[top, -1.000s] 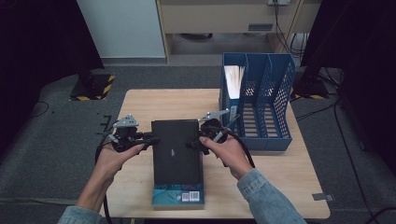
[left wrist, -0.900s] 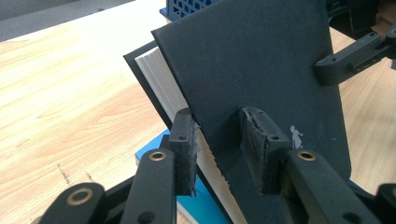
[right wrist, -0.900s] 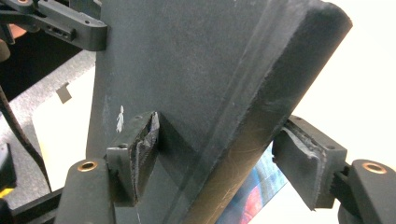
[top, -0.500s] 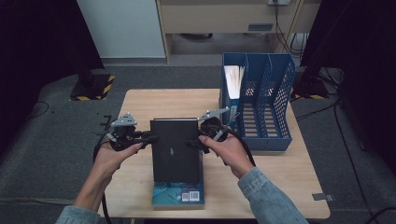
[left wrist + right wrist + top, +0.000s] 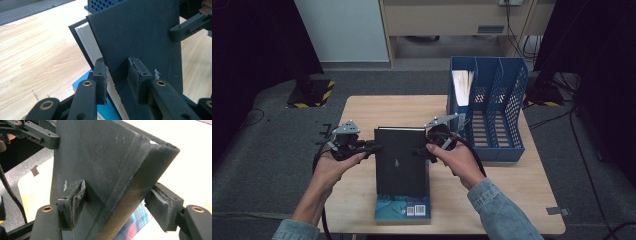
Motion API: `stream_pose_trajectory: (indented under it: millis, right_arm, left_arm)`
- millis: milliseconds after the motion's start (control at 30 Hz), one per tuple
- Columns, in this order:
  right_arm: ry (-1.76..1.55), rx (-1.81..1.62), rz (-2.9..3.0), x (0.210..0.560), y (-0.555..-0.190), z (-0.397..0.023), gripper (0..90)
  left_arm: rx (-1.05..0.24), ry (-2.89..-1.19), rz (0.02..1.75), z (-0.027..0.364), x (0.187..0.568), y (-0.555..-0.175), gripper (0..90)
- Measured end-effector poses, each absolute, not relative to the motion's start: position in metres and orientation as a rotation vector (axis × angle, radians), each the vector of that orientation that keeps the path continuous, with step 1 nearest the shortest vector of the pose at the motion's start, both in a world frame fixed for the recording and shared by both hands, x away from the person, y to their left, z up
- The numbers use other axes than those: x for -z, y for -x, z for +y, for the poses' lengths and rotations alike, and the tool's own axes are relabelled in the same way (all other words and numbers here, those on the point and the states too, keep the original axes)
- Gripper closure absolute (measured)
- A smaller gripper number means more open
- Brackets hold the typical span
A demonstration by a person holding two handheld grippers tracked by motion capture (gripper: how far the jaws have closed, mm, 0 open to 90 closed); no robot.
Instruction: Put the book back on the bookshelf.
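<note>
While both hands lift the black book point(image 5: 401, 155) off a blue book point(image 5: 403, 209) lying on the counter point(image 5: 377, 107), the left hand-held gripper point(image 5: 374, 148) is clamped on its front cover and the right hand-held gripper point(image 5: 418, 151) straddles the spine, its 2 jaws not clearly pressing. From where I stand, the cover could swing open and the pages sag if that right grip slips before reaching the blue file rack point(image 5: 492, 107).
</note>
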State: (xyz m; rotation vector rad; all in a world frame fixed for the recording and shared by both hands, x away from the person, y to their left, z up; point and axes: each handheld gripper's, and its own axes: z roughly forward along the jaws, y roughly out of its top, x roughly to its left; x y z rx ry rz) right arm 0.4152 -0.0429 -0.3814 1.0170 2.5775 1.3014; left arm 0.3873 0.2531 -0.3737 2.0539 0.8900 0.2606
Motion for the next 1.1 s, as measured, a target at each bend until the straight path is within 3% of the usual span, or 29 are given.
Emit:
stream_pose_trajectory:
  millis: [767,1100]
  right_arm:
    - [-1.064,-1.237,2.509,0.370,-0.462,-0.031,33.0]
    - [-1.000,-1.205,2.500,0.365,-0.450,-0.030,33.0]
  left_arm:
    - [-0.295,-2.056,0.930,0.251,0.361,-0.439,71.1]
    - [-0.337,-2.065,0.904,0.250,0.358,-0.426,71.0]
